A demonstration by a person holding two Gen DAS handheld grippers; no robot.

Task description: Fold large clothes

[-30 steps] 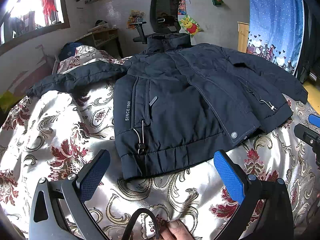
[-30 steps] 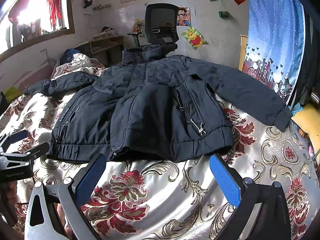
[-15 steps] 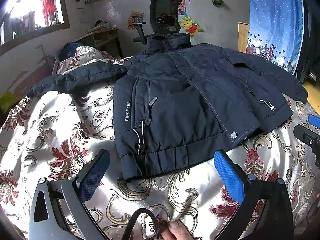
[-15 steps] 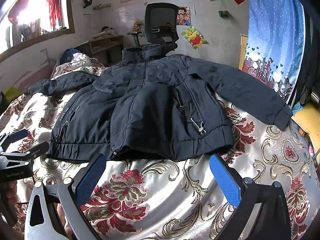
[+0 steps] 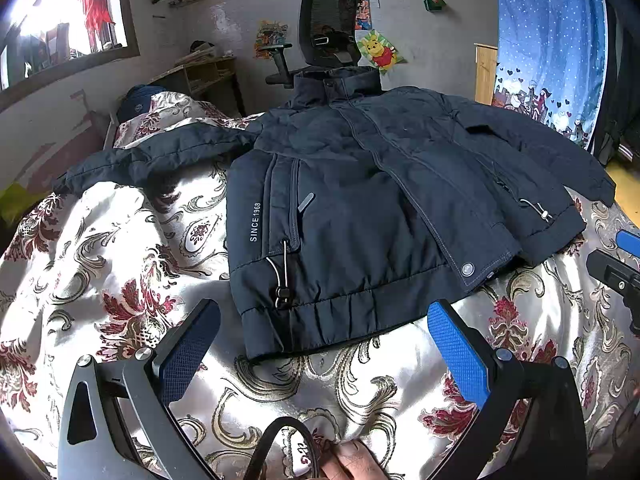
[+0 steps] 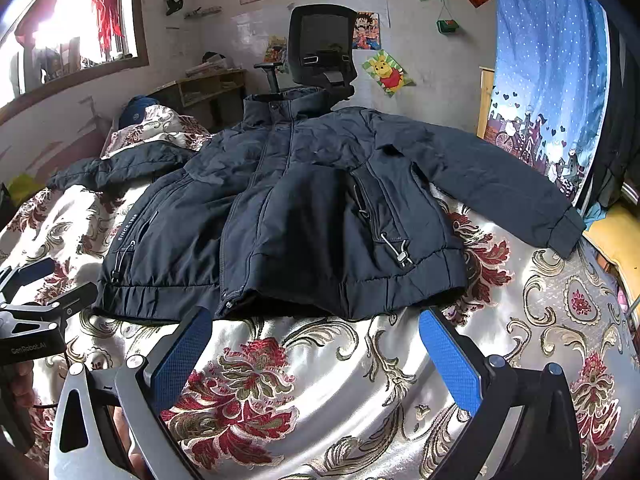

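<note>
A dark navy padded jacket [image 5: 360, 208] [image 6: 304, 216] lies front-up on the bed, collar toward the far wall, both sleeves spread out to the sides. White lettering runs down its left front panel. My left gripper [image 5: 324, 324] hovers open just in front of the jacket's left hem corner, nothing between its blue pads. In the right wrist view my right gripper [image 6: 316, 332] stands open just short of the hem's middle-right, also empty. Each gripper shows at the edge of the other's view: the right one [image 5: 616, 268] and the left one [image 6: 36, 292].
The bed wears a shiny floral cover [image 6: 320, 384] in cream, gold and red. A black office chair [image 6: 324, 44] stands behind the collar. A blue curtain [image 6: 548, 60] hangs at the right. A window [image 5: 60, 20] and a low shelf [image 5: 200, 76] sit at the far left. A person's finger [image 5: 352, 460] shows at the bottom.
</note>
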